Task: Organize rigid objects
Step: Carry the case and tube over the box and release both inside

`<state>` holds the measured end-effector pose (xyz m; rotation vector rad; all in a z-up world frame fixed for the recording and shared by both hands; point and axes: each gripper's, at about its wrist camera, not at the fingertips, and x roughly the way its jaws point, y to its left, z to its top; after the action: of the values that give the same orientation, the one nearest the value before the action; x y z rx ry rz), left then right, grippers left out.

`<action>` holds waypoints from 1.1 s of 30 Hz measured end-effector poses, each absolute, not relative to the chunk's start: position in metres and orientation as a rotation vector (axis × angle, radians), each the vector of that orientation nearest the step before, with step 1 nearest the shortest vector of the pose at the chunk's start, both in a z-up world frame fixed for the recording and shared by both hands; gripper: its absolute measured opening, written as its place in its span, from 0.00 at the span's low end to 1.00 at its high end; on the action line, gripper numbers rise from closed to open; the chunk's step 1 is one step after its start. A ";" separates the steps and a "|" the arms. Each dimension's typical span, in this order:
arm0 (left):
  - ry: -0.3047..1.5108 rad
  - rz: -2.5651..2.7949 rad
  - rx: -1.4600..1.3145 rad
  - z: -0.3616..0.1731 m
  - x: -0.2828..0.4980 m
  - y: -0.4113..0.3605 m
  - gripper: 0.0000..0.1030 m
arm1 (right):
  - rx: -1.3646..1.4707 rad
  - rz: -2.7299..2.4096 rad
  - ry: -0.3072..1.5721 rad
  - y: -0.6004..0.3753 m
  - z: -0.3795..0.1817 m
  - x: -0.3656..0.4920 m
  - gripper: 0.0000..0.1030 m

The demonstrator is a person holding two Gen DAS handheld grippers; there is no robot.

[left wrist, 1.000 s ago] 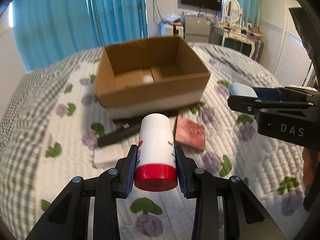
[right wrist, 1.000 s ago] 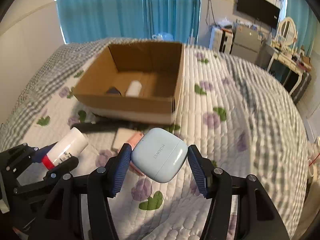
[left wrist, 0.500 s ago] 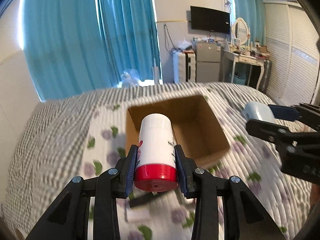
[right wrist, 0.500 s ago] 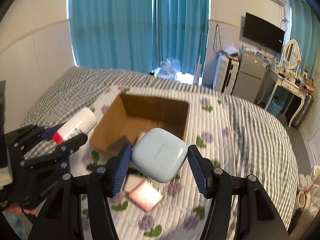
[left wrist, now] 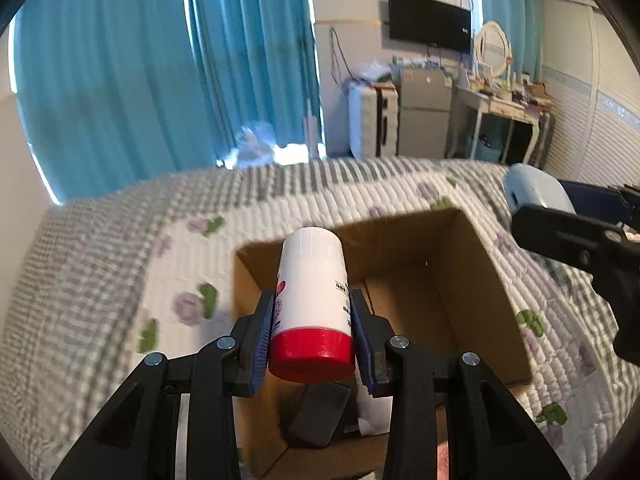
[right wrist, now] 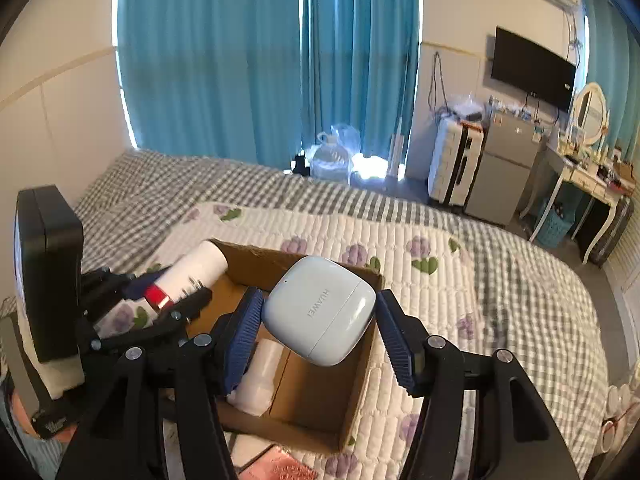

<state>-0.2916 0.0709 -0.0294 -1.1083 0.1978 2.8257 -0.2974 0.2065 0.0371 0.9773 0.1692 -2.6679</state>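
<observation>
Hovering above the cardboard box (left wrist: 472,280), the left gripper (left wrist: 312,344) grips the white bottle (left wrist: 312,292) (red cap toward the camera); the right gripper (right wrist: 320,332) clamps the earbuds case (right wrist: 320,308).

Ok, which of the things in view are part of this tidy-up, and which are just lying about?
Job:
- white bottle with red cap, in left gripper
- earbuds case, in right gripper
- cardboard box
- white cylinder and dark object in the box

Lying about:
- curtains
- TV
- suitcase

Both wrist views above box (left wrist: 460,280)
</observation>
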 end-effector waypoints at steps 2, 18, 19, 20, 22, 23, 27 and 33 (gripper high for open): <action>0.211 2.811 -1.141 -0.043 -0.301 0.075 0.36 | 1.005 -2.660 0.172 0.205 0.023 -0.311 0.56; 0.293 2.852 -1.087 -0.041 -0.305 0.077 0.46 | 1.097 -2.640 0.192 0.215 -0.022 -0.336 0.56; 0.283 2.854 -1.092 -0.039 -0.305 0.074 0.46 | 1.100 -2.640 0.193 0.214 -0.022 -0.338 0.56; 0.268 2.856 -1.095 -0.037 -0.304 0.069 0.46 | 1.103 -2.639 0.195 0.211 -0.022 -0.337 0.56; 0.251 2.863 -1.097 -0.034 -0.303 0.061 0.46 | 1.116 -2.633 0.211 0.205 -0.025 -0.341 0.56; 0.243 2.868 -1.097 -0.034 -0.302 0.056 0.46 | 1.120 -2.629 0.218 0.203 -0.027 -0.343 0.56; 0.211 2.875 -1.097 -0.031 -0.290 0.043 0.46 | 1.143 -2.605 0.198 0.194 -0.039 -0.346 0.56; 0.187 2.888 -1.081 -0.010 -0.257 0.031 0.47 | 1.121 -2.647 0.239 0.195 -0.022 -0.318 0.74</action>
<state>-0.2574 0.0308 -0.0100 -1.0813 0.1866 2.8884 -0.3181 0.1948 -0.0220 1.1215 0.2392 -2.6472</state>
